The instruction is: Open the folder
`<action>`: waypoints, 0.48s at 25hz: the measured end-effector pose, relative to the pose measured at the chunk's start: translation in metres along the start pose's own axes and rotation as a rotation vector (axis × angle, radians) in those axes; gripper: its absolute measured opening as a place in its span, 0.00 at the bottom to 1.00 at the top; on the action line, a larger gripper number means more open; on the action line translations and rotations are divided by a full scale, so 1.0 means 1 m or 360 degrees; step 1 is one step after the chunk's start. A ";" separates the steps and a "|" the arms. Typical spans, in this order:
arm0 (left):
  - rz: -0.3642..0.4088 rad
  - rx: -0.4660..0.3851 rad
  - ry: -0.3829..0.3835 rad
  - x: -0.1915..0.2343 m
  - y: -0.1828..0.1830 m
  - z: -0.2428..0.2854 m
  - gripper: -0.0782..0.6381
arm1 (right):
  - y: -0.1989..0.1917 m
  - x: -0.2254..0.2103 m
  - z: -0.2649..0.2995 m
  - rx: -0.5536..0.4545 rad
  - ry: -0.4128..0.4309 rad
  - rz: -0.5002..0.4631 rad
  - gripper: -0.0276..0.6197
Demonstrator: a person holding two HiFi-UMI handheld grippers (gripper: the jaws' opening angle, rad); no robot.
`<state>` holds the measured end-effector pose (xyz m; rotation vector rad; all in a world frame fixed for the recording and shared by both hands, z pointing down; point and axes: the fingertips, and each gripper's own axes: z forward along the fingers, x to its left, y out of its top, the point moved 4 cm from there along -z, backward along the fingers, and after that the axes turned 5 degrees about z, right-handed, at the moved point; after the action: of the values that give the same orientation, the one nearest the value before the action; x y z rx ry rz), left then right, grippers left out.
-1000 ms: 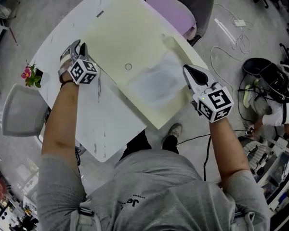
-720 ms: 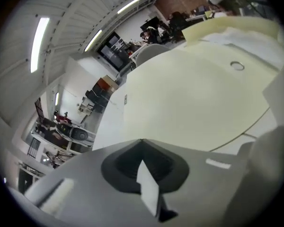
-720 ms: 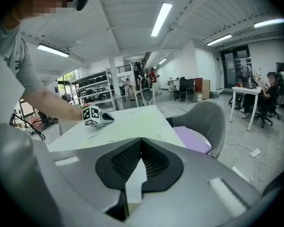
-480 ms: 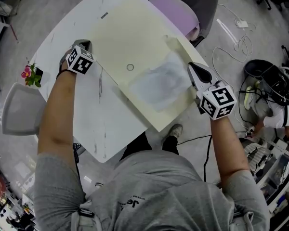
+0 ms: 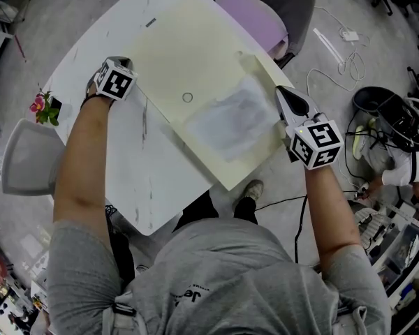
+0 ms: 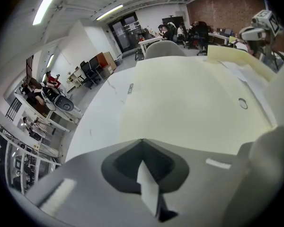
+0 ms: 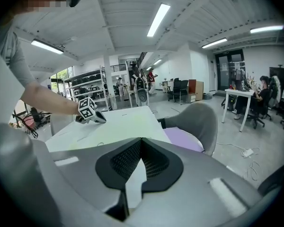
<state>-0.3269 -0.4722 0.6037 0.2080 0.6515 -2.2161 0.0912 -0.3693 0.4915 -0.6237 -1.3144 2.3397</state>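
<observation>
Head view: a person stands at a white table (image 5: 160, 180) with a cream folder (image 5: 188, 54) spread across it, its near corner past the table's edge. The left gripper (image 5: 123, 64) sits at the folder's left edge and the right gripper (image 5: 281, 91) at its right edge beside a raised flap (image 5: 255, 63), apparently to work opposite sides. Both sets of jaws are clenched tip to tip; whether either pinches an edge is unclear. A clear pocket (image 5: 227, 121) holds what look like pale sheets. The folder appears largely open.
</observation>
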 end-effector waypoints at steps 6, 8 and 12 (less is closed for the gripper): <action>0.0002 0.0010 -0.0039 -0.005 -0.001 0.004 0.12 | 0.002 0.000 0.002 -0.0001 -0.0011 0.0001 0.05; 0.0000 0.0009 -0.0055 -0.006 0.000 0.004 0.12 | 0.003 0.000 0.002 -0.0003 -0.0014 -0.0001 0.05; 0.0003 0.0006 -0.0054 -0.005 0.000 0.004 0.12 | 0.004 -0.001 0.002 -0.0003 -0.0019 -0.0011 0.05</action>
<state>-0.3229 -0.4706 0.6087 0.1726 0.6284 -2.2145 0.0900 -0.3731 0.4890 -0.6056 -1.3218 2.3402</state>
